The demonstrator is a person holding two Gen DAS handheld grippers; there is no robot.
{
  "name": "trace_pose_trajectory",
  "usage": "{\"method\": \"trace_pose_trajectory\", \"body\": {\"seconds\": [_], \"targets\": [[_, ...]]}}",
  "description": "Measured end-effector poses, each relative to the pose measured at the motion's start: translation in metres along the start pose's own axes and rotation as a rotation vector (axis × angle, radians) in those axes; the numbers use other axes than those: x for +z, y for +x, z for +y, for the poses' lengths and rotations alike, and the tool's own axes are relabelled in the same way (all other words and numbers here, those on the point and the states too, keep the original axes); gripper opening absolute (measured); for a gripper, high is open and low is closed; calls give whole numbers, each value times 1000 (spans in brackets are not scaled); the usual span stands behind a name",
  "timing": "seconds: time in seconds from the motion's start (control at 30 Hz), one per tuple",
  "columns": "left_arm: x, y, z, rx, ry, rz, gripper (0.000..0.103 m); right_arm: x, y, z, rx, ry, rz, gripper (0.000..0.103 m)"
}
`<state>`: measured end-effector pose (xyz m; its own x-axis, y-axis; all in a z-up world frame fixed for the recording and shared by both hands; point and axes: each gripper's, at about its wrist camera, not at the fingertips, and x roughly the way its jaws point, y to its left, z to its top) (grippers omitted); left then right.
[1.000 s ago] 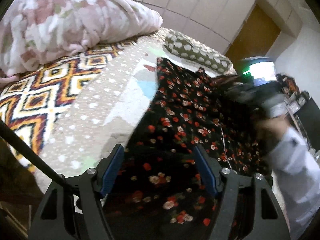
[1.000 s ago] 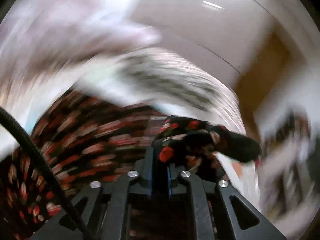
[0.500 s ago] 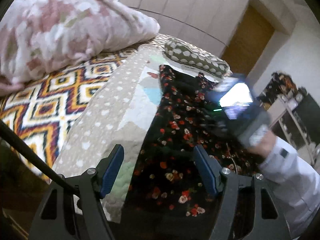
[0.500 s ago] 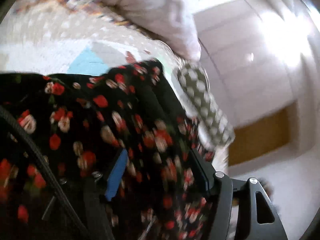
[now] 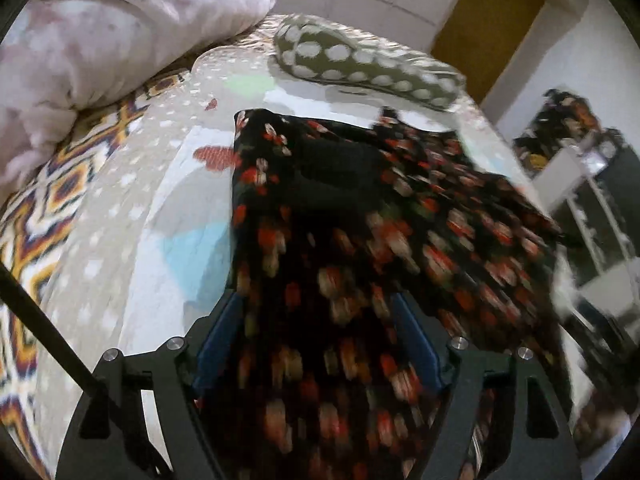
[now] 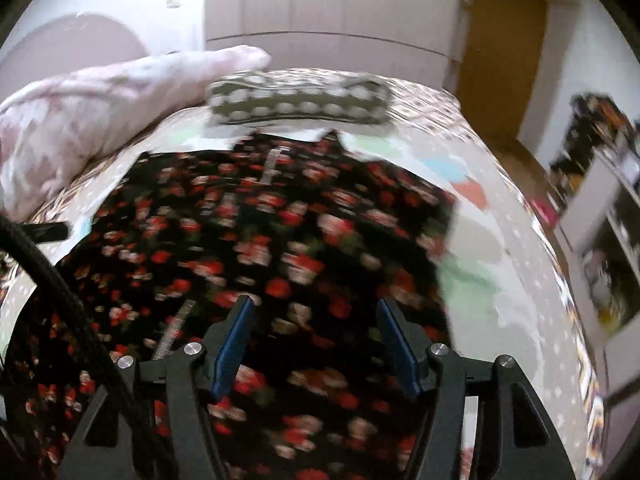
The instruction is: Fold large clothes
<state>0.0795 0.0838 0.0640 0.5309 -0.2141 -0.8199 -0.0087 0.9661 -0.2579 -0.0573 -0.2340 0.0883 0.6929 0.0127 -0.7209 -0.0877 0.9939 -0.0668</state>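
A black dress with red and cream flowers [image 5: 360,216] lies spread on the bed, its right side folded over the middle in the left wrist view. From the right wrist view the same dress [image 6: 272,232] fills the centre, a strap end near the dotted pillow. My left gripper [image 5: 320,320] hovers over the dress's near part; its jaws are opening and the blue pads grip nothing. My right gripper [image 6: 314,320] is open above the dress, with cloth showing below the gap and no pinch. Both views are motion-blurred.
A beige quilt with white dots [image 5: 120,184] covers the bed. A pink-and-white duvet [image 5: 100,32] is heaped at the far left, and a green dotted pillow [image 5: 360,64] lies beyond the dress. Shelves with clutter [image 6: 608,240] stand at the right, near a wooden door [image 6: 504,48].
My right gripper, shut on a bunch of the dress a second ago, has let it go and stands open. Both hands swept across the bed; the right hand has left the left wrist view.
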Motion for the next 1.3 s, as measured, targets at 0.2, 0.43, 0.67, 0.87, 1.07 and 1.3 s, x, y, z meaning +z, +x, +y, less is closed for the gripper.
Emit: {"method": "trace_pose_trajectory", "body": {"seconds": [0.2,0.43,0.67,0.87,1.07,1.3], "targets": [[48,66,1,13,-48,63,76,-8,8,-53,-34,107,14,67],[69,53,5,-8,-55,52,11,16,46,-93,6,268,17,68],[51,53,18,33,-42,37,11,55,101,-106,9,327,58,81],[50,40,15,29,-36,-36,10,81,124,-101,27,277,121,15],[50,54,15,61,-73,-10,11,81,154,-99,-41,257,186,38],[49,37,42,11,-228,3,14,72,128,-130,-14,436,125,62]]}}
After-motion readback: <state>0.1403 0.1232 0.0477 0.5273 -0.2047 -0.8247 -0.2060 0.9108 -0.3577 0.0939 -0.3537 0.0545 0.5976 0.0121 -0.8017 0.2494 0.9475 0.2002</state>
